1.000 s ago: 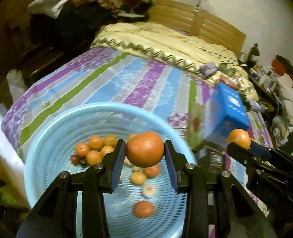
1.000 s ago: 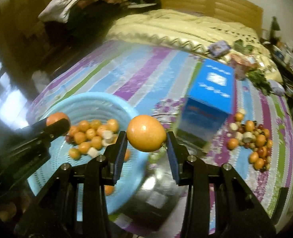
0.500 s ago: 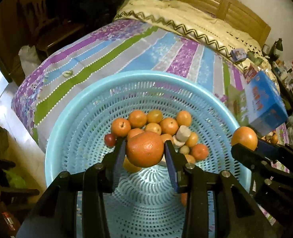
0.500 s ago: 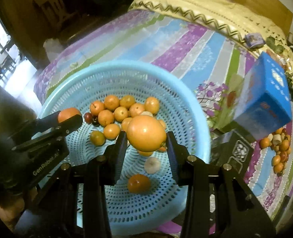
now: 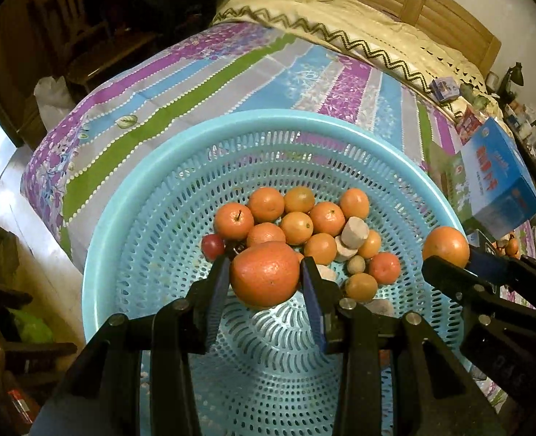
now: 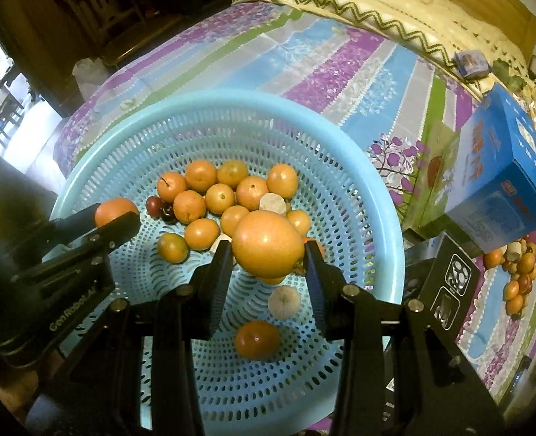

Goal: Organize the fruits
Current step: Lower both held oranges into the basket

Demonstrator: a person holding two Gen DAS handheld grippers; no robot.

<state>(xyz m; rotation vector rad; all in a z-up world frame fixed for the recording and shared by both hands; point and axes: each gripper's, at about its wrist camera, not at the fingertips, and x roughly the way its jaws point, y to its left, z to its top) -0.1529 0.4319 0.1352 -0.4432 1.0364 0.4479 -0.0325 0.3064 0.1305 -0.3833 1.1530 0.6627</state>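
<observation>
Orange fruits [image 5: 265,279] [image 6: 267,244] in both tools now hang lower over the basket [image 5: 130,196].

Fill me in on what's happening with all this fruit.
A person is sorting fruit on a bed with two handheld grippers. The left gripper is clamped on a reddish orange, and the right gripper on a paler orange. Both hang over the blue basket, which already holds a pile of small oranges and a few other pieces. More fruit lies on the bedspread beside a blue box.
</observation>
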